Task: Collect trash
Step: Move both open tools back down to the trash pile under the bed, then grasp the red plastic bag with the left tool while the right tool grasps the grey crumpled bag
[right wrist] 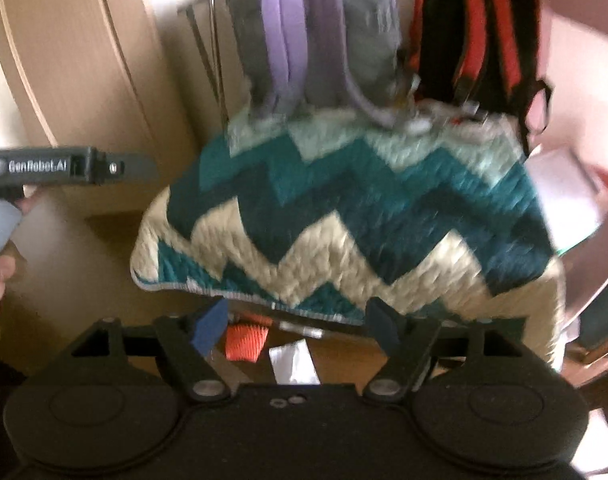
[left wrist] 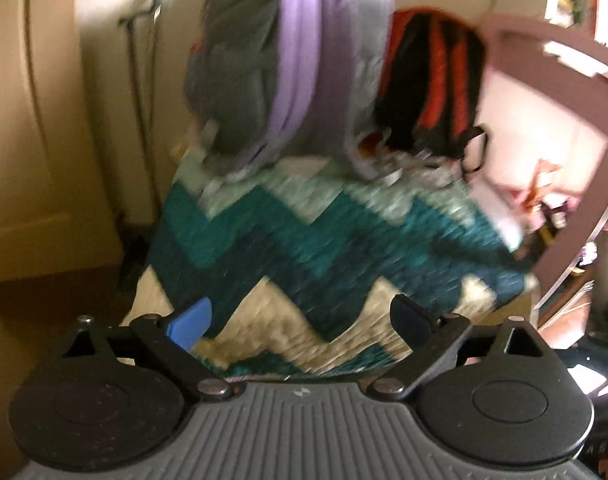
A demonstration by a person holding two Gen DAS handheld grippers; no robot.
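Filling the space ahead of both sets of jaws, a chevron quilt (right wrist: 344, 216) drapes downward, a grey-purple backpack (right wrist: 316, 32) and a red-black backpack (right wrist: 476, 28) beyond it. Left gripper (left wrist: 300, 322) and right gripper (right wrist: 298, 326) gape empty. Between the right jaws lie white paper scrap (right wrist: 292, 360) and an orange piece (right wrist: 246, 342).

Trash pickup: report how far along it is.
Done: nothing visibly collected. In hand: nothing; the left gripper and right gripper are both open and empty. Left: the orange item and white scrap on the floor below the zigzag blanket.
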